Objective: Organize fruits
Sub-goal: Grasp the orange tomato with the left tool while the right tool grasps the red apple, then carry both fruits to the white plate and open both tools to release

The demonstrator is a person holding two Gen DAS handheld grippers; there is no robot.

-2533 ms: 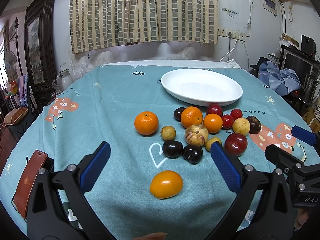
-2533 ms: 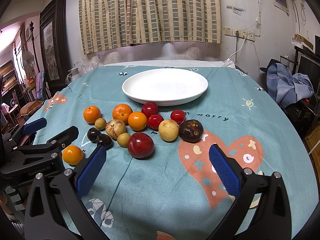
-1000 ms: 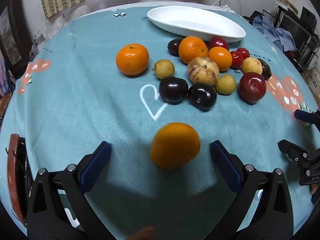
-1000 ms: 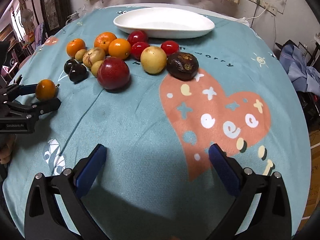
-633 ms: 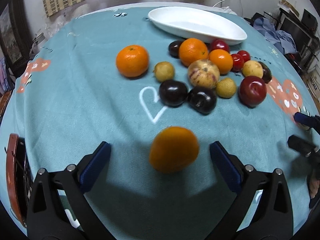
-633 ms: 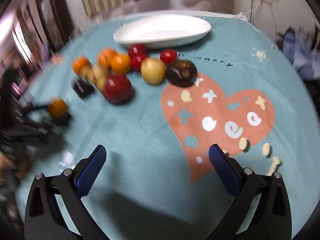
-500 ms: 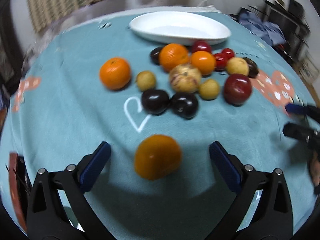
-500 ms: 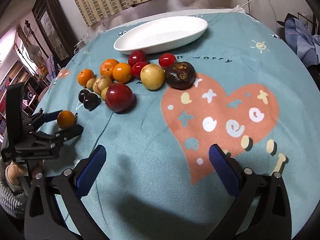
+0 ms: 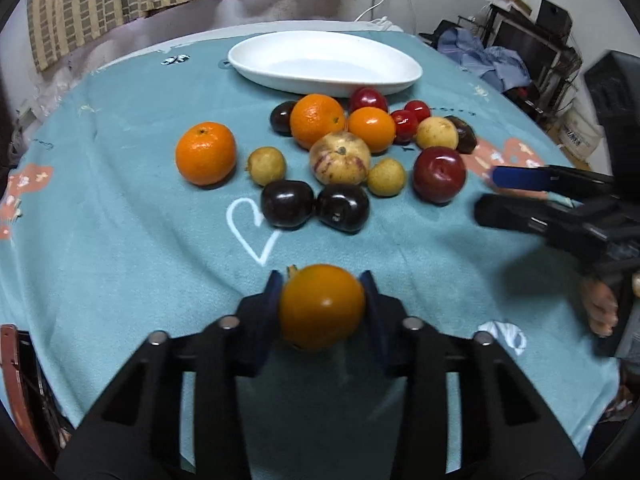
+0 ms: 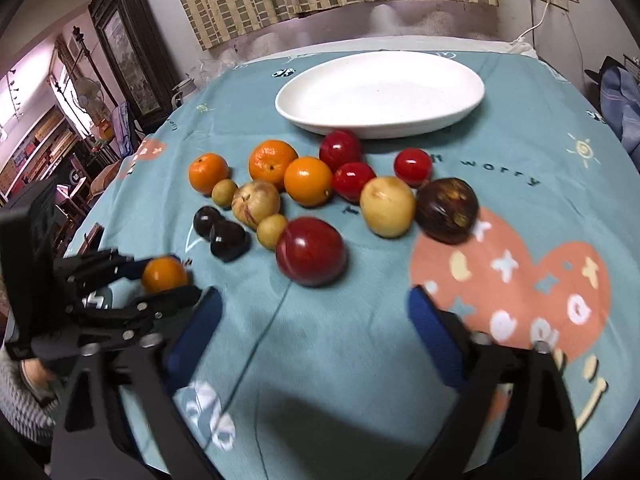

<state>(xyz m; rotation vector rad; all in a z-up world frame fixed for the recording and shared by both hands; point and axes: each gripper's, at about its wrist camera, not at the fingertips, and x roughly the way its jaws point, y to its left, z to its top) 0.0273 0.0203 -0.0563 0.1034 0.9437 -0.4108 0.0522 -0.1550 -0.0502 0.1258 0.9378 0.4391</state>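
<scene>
Fruit sorting, and the bit that matters is an orange fruit (image 9: 321, 307) sitting right between the left gripper (image 9: 322, 308) pads, blue faces touching it on both sides. The jaws are closing on it, so I'd call that a grip. It's roundish, slightly wider than tall, so no real long axis to fuss over. In the right wrist view the same fruit (image 10: 165, 275) shows near the left edge of the table, close to the person's side.

From there the white dish (image 9: 256, 65) lies straight ahead toward the far edge, with the whole pile of fruit in between: two dark plums (image 9: 314, 207) nearest, then a pale pinkish fruit (image 9: 340, 158), oranges (image 9: 317, 121), a lone orange (image 9: 205, 153) off toward the left side. My guess is the carry has to go up and over that cluster, not through it.

Right gripper (image 10: 314, 320) has nothing between its pads, jaws closing but wide apart. A big red plum (image 10: 311, 251) sits just ahead of it, so that hand is the nearer one for the right half of the pile.

Dish has nothing in it yet. Everything else lies loose on the teal cloth (image 9: 100, 220).
</scene>
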